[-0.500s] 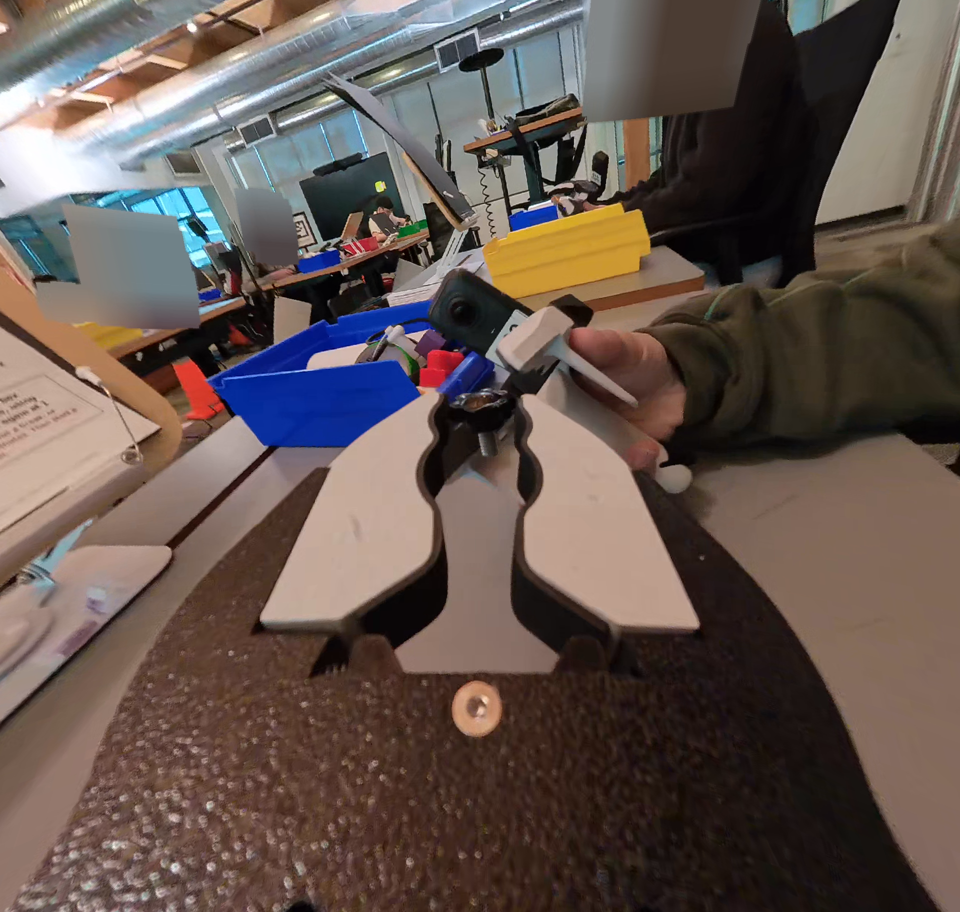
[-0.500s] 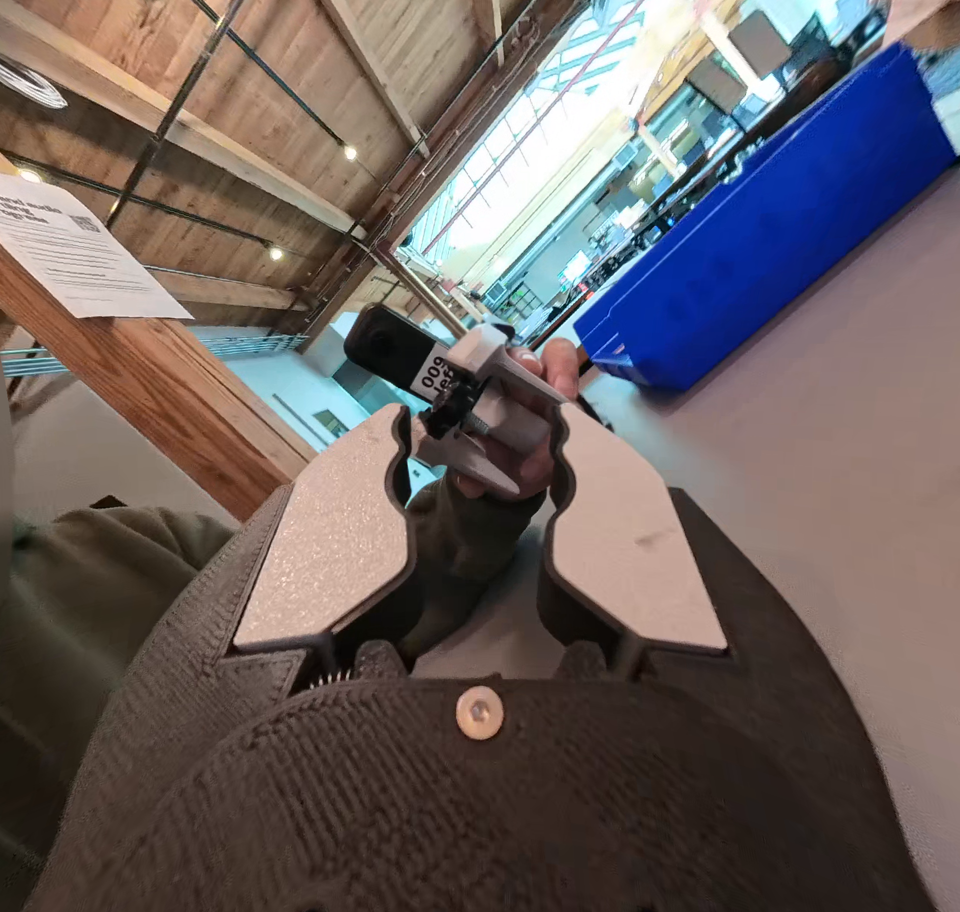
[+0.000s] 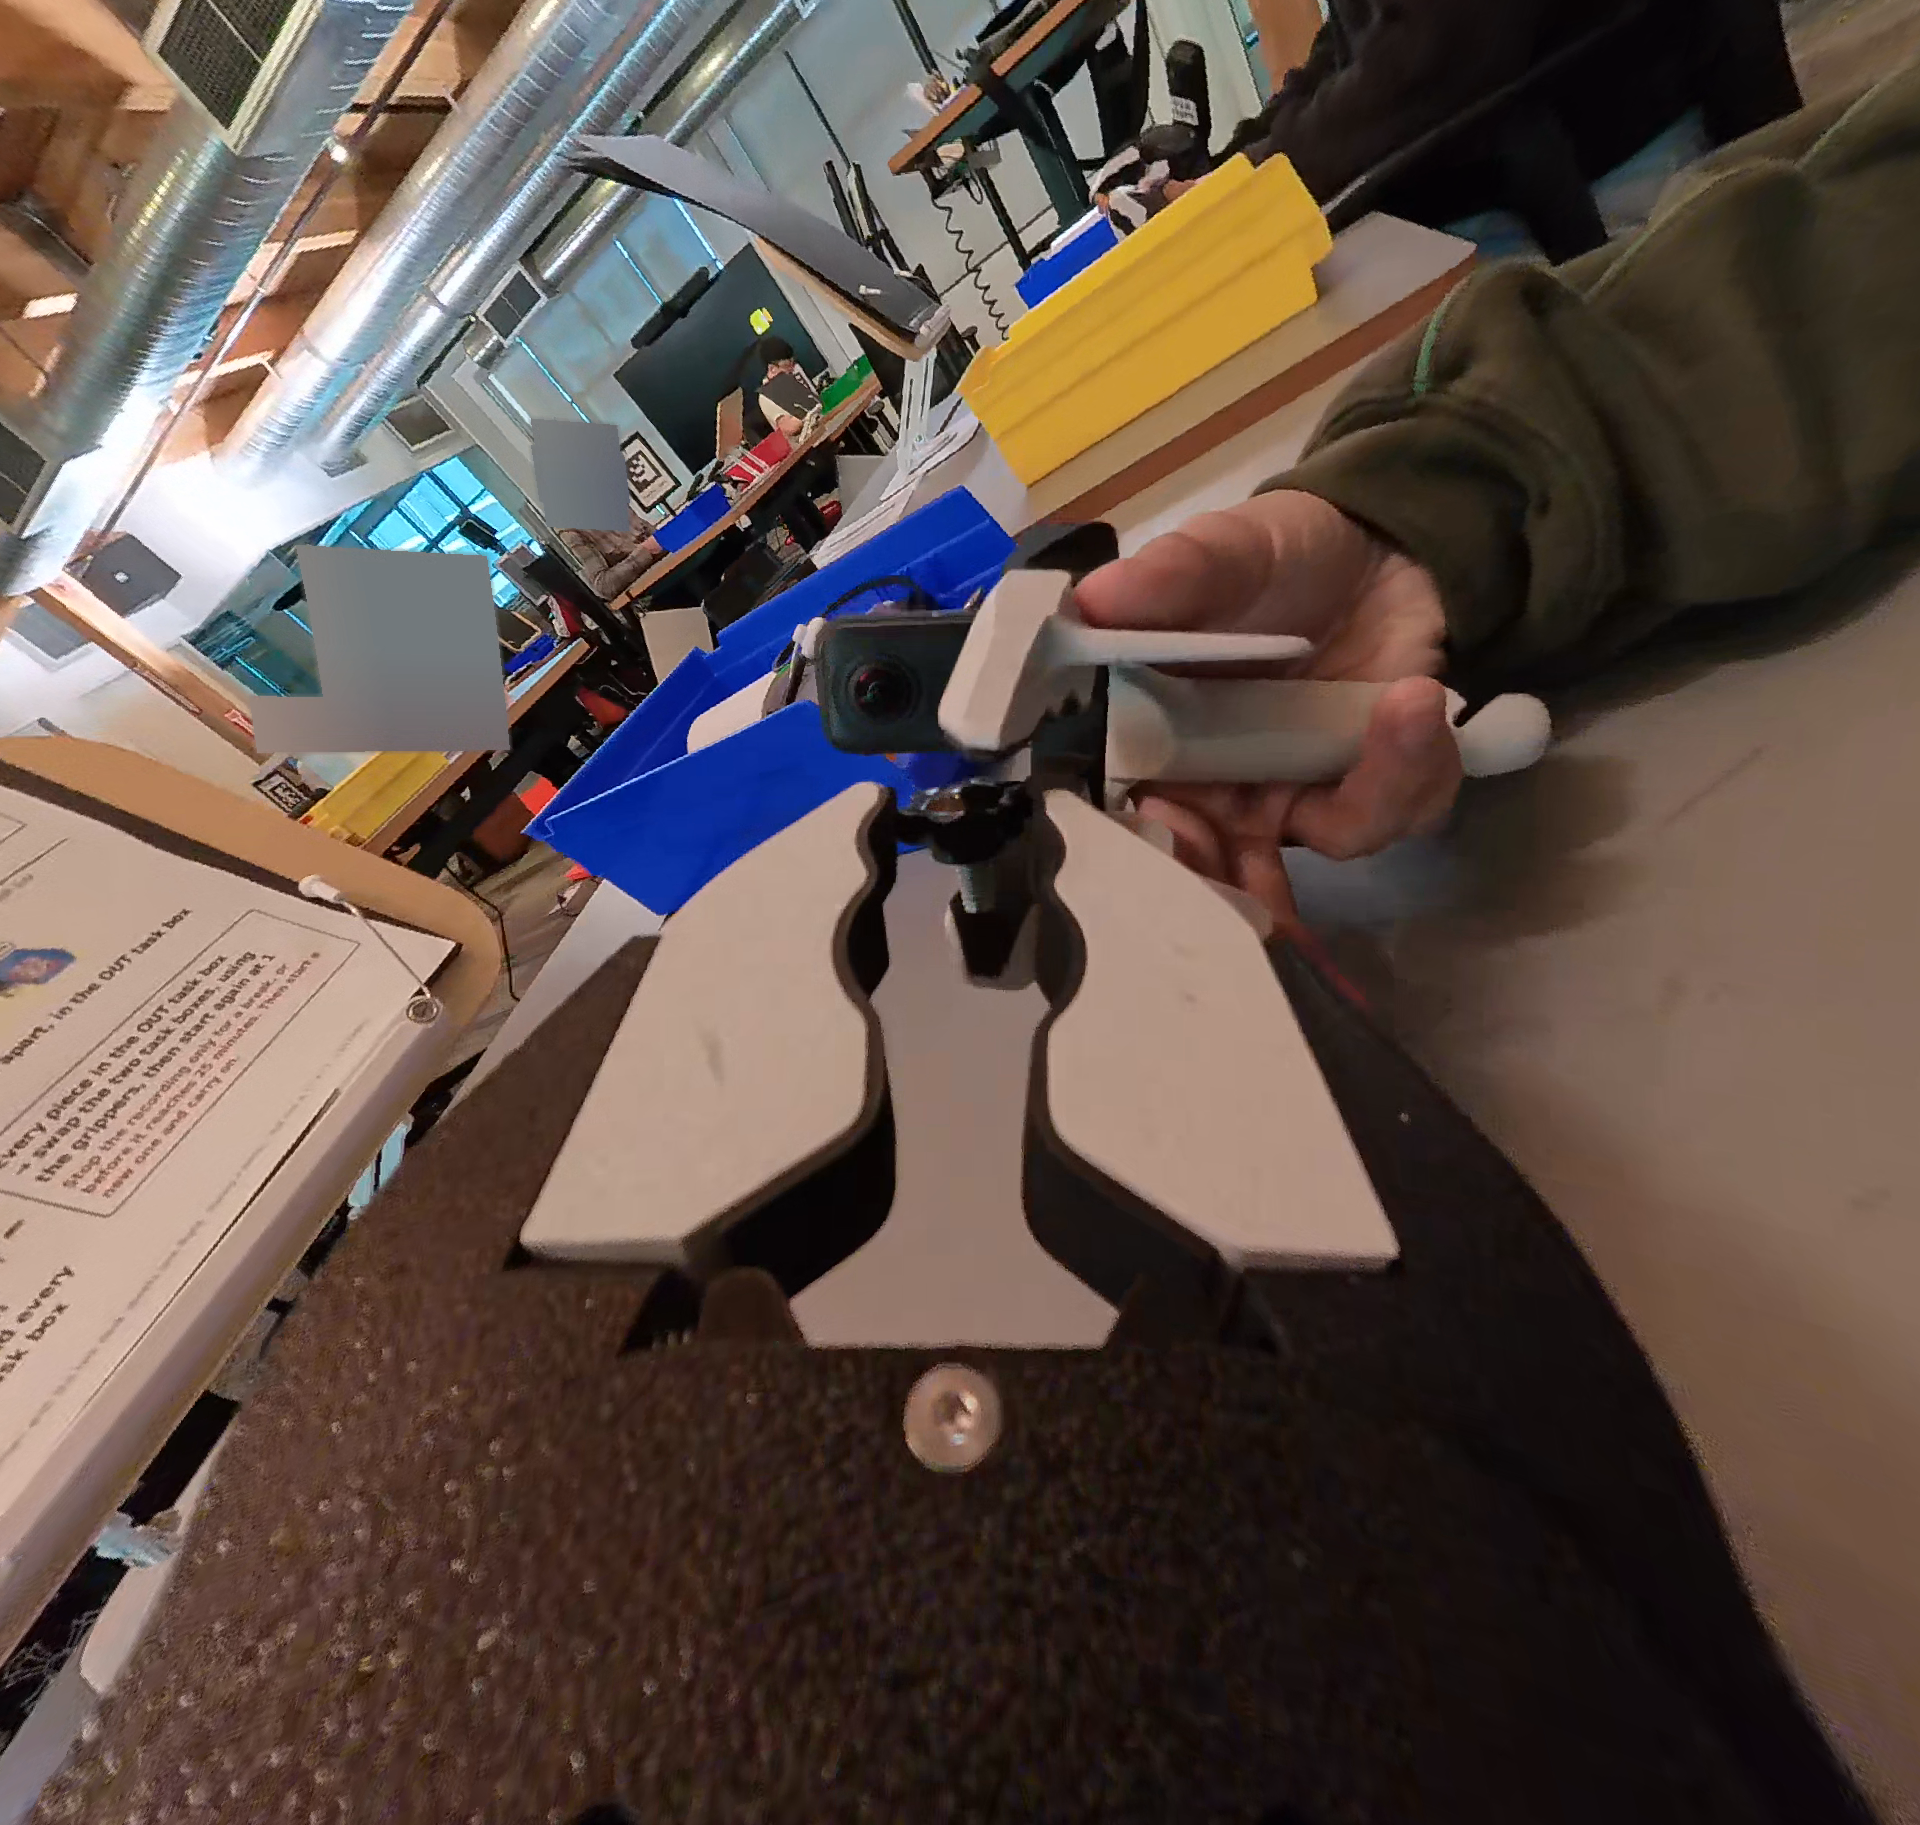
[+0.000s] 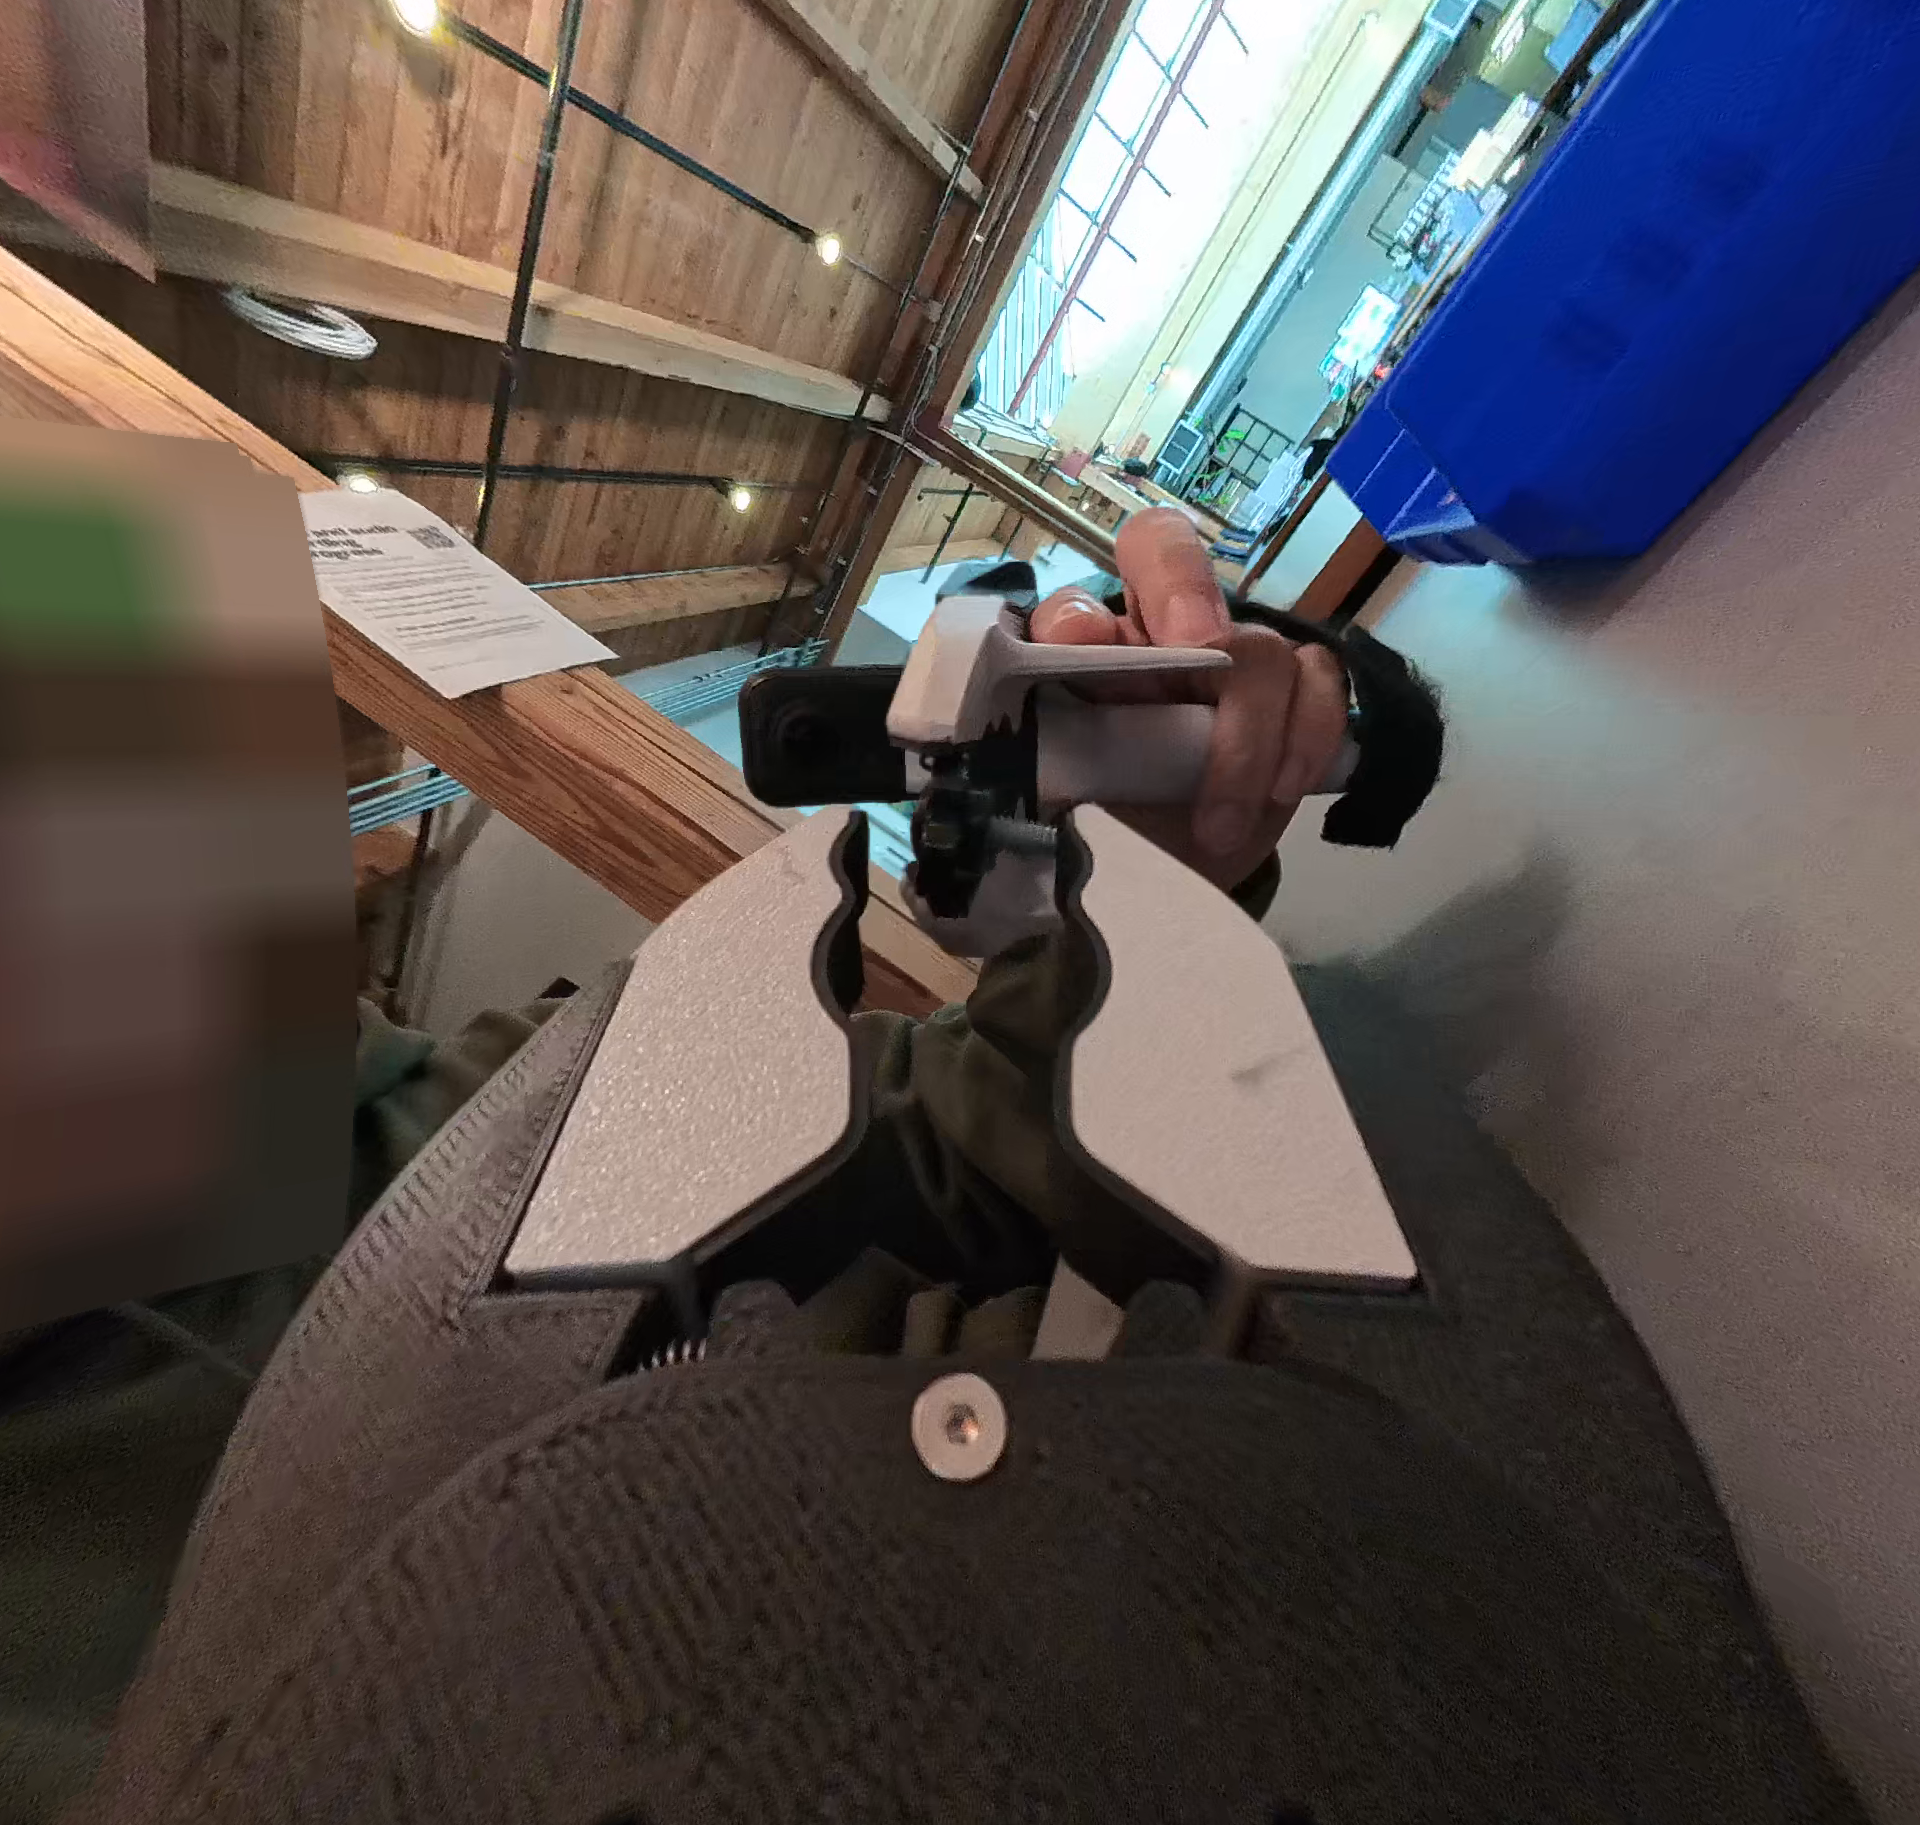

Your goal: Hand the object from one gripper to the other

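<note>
Presently, in the left view, the left gripper (image 3: 961,817) is bracketing the black bolt (image 3: 975,840), jaws slightly apart; a grip cannot be confirmed. In the right view, the right gripper (image 4: 961,832) is flanking the bolt (image 4: 943,840), apparently nose-to-nose for transfer; clamping is likewise unclear.

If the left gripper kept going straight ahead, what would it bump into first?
Probably the small black bolt-and-knob part right at the tips of the left gripper, with the right gripper and the hand holding it just behind. Depth is hard to judge here; the blue bin lies farther back.
</note>
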The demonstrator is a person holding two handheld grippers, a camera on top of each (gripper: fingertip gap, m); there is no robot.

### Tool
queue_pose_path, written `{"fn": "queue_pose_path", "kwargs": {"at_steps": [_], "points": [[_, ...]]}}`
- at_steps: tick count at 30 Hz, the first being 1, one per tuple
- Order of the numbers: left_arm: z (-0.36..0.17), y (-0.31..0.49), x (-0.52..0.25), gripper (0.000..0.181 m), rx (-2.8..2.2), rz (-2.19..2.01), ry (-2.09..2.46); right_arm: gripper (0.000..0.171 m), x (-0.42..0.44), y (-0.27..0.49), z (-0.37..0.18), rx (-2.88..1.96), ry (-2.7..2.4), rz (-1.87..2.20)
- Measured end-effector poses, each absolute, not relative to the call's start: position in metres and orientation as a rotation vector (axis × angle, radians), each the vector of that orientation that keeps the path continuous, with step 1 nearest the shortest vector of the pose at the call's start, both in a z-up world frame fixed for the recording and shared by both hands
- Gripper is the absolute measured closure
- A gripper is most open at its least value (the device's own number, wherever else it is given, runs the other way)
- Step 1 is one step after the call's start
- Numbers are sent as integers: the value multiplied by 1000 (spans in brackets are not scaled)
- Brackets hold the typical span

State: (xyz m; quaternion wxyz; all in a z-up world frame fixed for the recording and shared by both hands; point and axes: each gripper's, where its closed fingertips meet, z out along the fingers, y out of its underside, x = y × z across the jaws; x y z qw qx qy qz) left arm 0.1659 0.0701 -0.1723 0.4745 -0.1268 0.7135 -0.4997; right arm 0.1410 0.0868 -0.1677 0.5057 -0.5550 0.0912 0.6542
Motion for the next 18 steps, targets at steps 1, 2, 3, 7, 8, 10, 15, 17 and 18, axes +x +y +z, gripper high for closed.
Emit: {"fn": "queue_pose_path", "kwargs": {"at_steps": [1,2,3,7,8,10,15,17,18], "points": [[-173,70,166,158,-307,-1218,1747,138,141,87,-168,-1336,226,1597],[-173,69,166,158,-305,-1214,1746,138,142,86,-168,-1323,234,1611],[-172,69,166,158,-302,-1211,1743,137,143,86,-167,-1309,246,1625],[-169,71,165,158,-302,-1210,1727,140,147,86,-167,-1305,259,1622],[-169,72,165,158,-302,-1209,1726,139,148,87,-168,-1308,272,1610],[-168,72,165,158,-302,-1209,1723,137,151,89,-170,-1309,291,1593],[-172,71,167,158,-296,-1175,1742,132,153,90,-169,-1308,285,1553],[-172,71,167,158,-293,-1169,1743,136,153,91,-171,-1324,276,1524],[-173,71,167,158,-295,-1163,1743,137,154,92,-172,-1332,273,1509]]}}
